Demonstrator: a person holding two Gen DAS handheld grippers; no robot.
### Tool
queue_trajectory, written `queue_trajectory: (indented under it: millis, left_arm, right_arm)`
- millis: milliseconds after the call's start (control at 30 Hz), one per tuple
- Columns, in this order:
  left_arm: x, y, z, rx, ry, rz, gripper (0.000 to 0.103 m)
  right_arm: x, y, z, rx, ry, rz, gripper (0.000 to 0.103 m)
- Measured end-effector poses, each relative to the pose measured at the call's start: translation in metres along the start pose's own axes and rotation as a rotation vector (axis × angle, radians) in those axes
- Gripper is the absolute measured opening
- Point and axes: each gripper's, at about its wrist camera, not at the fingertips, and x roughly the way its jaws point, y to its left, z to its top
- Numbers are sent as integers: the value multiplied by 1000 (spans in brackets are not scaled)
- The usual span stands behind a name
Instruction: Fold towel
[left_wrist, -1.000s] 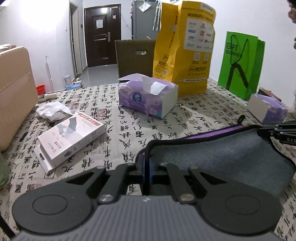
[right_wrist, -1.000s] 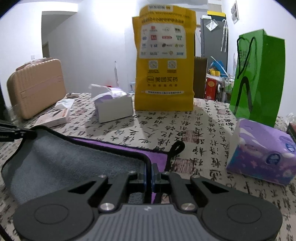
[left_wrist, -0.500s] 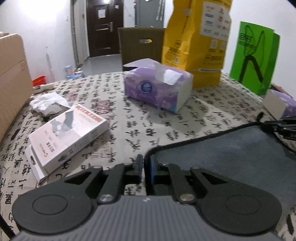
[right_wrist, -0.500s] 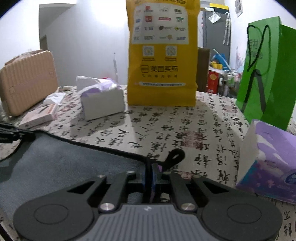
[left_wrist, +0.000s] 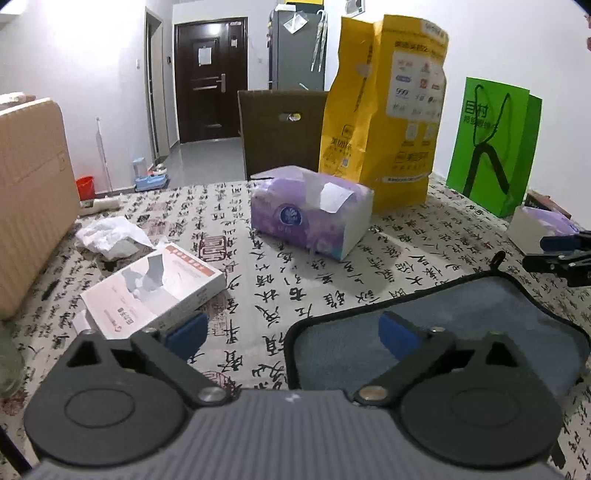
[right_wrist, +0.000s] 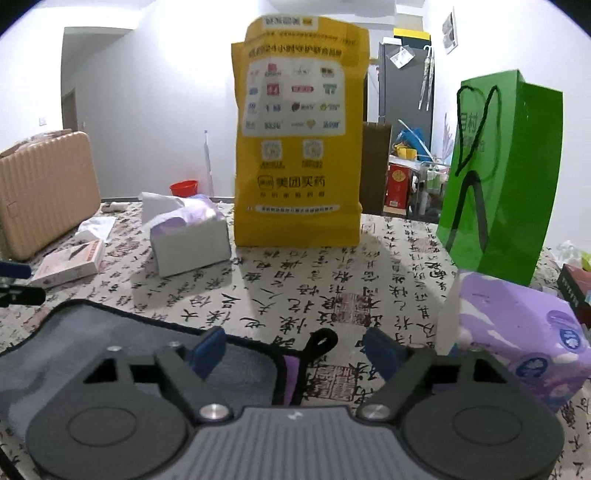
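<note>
The left gripper (left_wrist: 291, 332) is held with its jaws spread wide, nothing between them, above the near left corner of the towel (left_wrist: 480, 325). The right gripper (right_wrist: 295, 349) is likewise spread apart and empty, positioned over the near right corner, where a black hanging loop (right_wrist: 321, 341) and a purple underside are seen. The grey towel (right_wrist: 110, 343) is laid flat on the calligraphy-print tablecloth (left_wrist: 295, 266). A purple tissue pack (left_wrist: 310, 210) and a yellow bag (right_wrist: 299, 140) are located farther back.
</note>
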Motion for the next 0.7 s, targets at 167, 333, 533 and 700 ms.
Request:
queue_trajectory:
  millis: [167, 333, 533, 700]
  left_arm:
    - [-18, -4, -2, 3, -4, 6, 103]
    - [-38, -9, -3, 14, -13, 15, 103]
    - [-64, -16, -4, 24, -22, 20, 103]
    - [-87, -20, -9, 20, -31, 25, 103]
  right_arm:
    - [-17, 9, -2, -13, 12, 3, 90]
    - [-35, 15, -6, -19, 20, 12, 93]
    - [-60, 20, -7, -17, 1, -2, 99]
    - [-79, 28, -10, -27, -7, -11, 100]
